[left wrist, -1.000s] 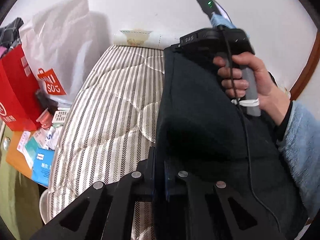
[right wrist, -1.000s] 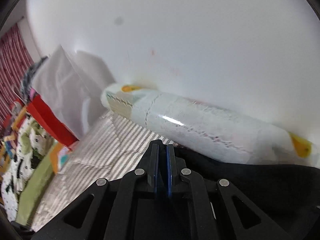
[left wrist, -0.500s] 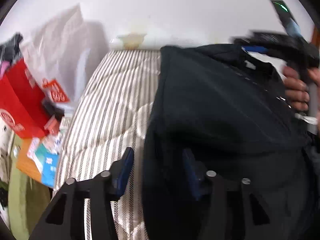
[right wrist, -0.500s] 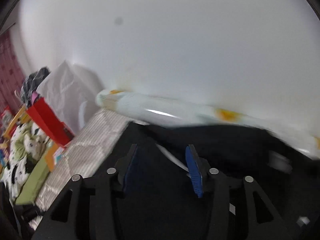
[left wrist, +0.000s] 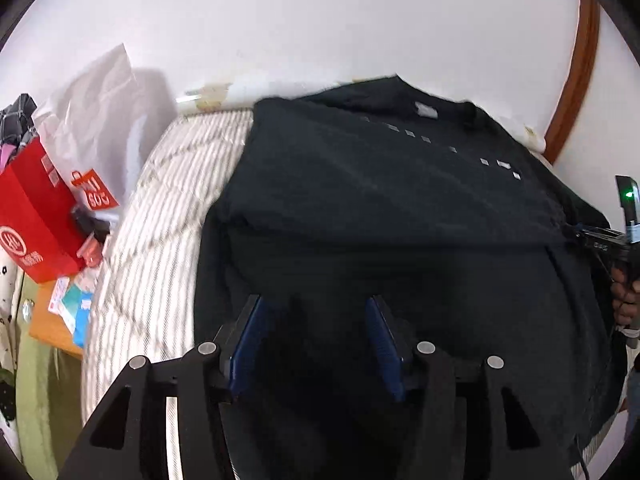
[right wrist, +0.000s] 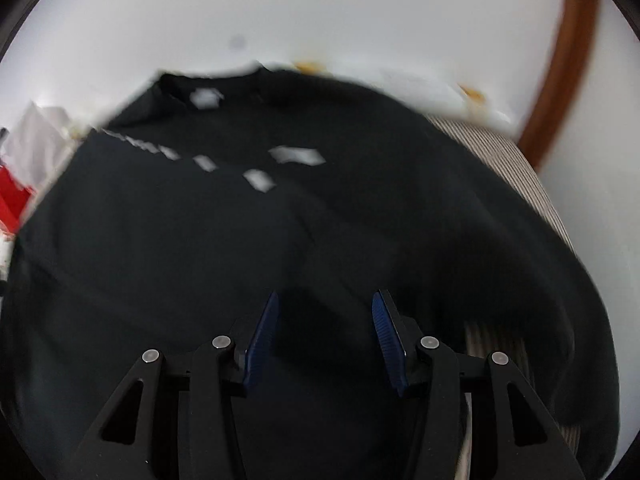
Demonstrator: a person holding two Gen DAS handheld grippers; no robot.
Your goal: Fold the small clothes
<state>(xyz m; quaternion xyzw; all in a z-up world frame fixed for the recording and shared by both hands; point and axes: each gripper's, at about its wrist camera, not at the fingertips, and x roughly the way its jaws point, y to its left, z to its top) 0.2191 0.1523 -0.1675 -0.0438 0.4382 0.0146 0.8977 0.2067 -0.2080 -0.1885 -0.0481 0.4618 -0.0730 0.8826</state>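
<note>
Left gripper: our left gripper (left wrist: 316, 336) hangs released above the garment, its blue pads (left wrist: 248, 344) parted with dark cloth seen below the gap and nothing pinched between them.

Right gripper: our right gripper (right wrist: 324, 332) is likewise released, blue pads (right wrist: 262, 336) apart over the same cloth; from the left wrist camera we see it at the far right (left wrist: 600, 236), a hand (left wrist: 624, 296) wrapped around its handle.

Garment: a black T-shirt (left wrist: 392, 216) lies spread on the bed directly ahead of and beneath both grippers, collar away from us, a row of small pale squares across the chest and a pale label at the neck. One side appears folded over the body, leaving a straight edge ahead of the left gripper; the right wrist view is too blurred for us to confirm the fold.

Bed: a striped mattress (left wrist: 160, 216) shows to the left of the left gripper and, in the other view, to the right of the right gripper (right wrist: 516, 168).

Beyond the shirt: a pale rolled bundle (left wrist: 248, 88) sits against the wall.

Left of the left gripper: a red bag (left wrist: 36, 216), a white bag (left wrist: 100, 112) and scattered packets beside the bed.

Far right: a brown door frame (left wrist: 580, 76).
</note>
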